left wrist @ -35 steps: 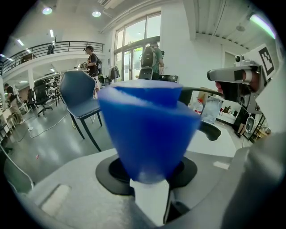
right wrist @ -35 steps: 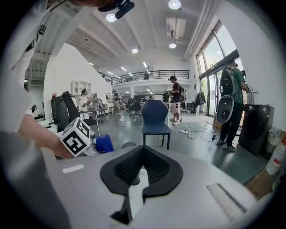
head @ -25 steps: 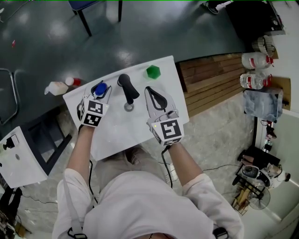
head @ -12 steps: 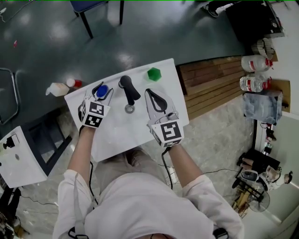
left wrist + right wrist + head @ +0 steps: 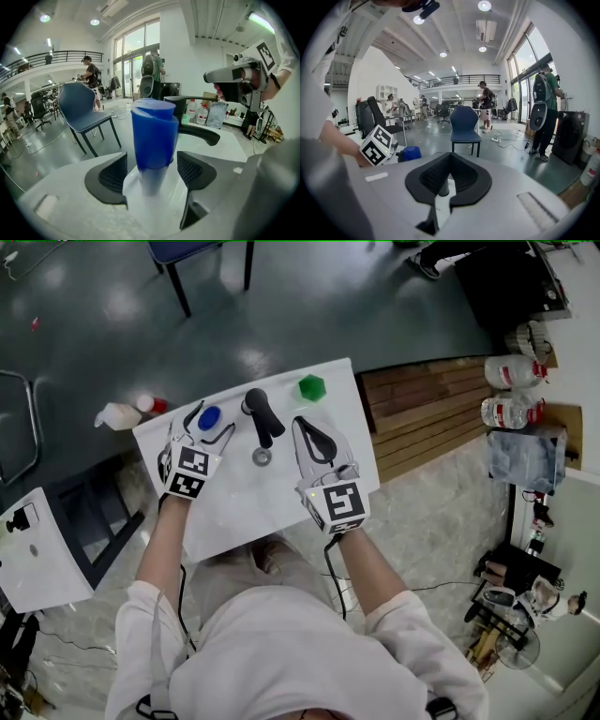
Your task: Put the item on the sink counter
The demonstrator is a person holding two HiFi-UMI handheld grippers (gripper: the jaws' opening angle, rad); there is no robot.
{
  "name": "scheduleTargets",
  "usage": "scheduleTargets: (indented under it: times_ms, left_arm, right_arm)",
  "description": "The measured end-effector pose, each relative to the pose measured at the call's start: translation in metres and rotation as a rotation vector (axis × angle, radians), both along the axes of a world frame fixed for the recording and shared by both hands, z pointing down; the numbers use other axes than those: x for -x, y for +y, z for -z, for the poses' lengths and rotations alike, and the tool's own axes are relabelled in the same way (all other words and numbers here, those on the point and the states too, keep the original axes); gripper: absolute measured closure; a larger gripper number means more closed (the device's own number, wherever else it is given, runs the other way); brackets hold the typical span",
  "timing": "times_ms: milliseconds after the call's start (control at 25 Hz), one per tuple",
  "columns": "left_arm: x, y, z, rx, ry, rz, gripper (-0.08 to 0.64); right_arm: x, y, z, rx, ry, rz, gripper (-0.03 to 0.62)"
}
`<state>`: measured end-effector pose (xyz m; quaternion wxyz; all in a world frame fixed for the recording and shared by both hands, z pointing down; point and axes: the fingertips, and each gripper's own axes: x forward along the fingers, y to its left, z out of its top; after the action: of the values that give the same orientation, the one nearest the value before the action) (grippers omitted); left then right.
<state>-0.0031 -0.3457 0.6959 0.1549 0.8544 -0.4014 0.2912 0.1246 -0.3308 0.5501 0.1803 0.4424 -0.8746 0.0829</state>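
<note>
1. Left gripper (image 5: 214,420): its jaws are opening. A second ago, seen from the head view, they sat tight on the blue-topped item (image 5: 152,136). Now the left gripper view shows both ribbed pads (image 5: 112,174) standing clear of it, with a gap on each side.
2. The item stands upright on its own on the white sink counter (image 5: 244,498). It is between the spread jaws, near the counter's far left part and just beside the black faucet (image 5: 262,418). From the head view it looks to be in about the same spot as half a second ago.
3. Right gripper (image 5: 300,424): jaws together, tips meeting, clamped on nothing. It rests over the counter on the other side of the faucet and has barely moved over the last second.
4. The green object (image 5: 311,386) sits at the far edge of the counter, well apart from both grippers and untouched.
5. My reading: the release is happening now, so the placing step for this item is essentially done, since it is on the counter and no longer gripped.
6. What remains, by my judgement, is to draw the left gripper straight back along its own line, so neither pad clips the item. It looks tall and narrow and could tip against the faucet if nudged.
</note>
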Motion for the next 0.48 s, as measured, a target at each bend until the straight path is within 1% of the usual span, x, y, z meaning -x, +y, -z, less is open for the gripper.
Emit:
scheduleTargets:
  times_ms: [120,320,480]
  left_arm:
    - [0.003,0.001,0.006,-0.001,-0.009,0.006,0.216]
    - [0.008,0.006,0.013,-0.017,0.000,0.012,0.215]
    - [0.013,0.013,0.029,-0.035,0.001,0.020,0.215]
  right_arm:
    - [0.003,0.002,0.003,-0.007,-0.001,0.004,0.588]
    - [0.005,0.007,0.011,-0.021,-0.002,0.005,0.589]
    - [0.006,0.013,0.023,-0.039,-0.003,0.005,0.588]
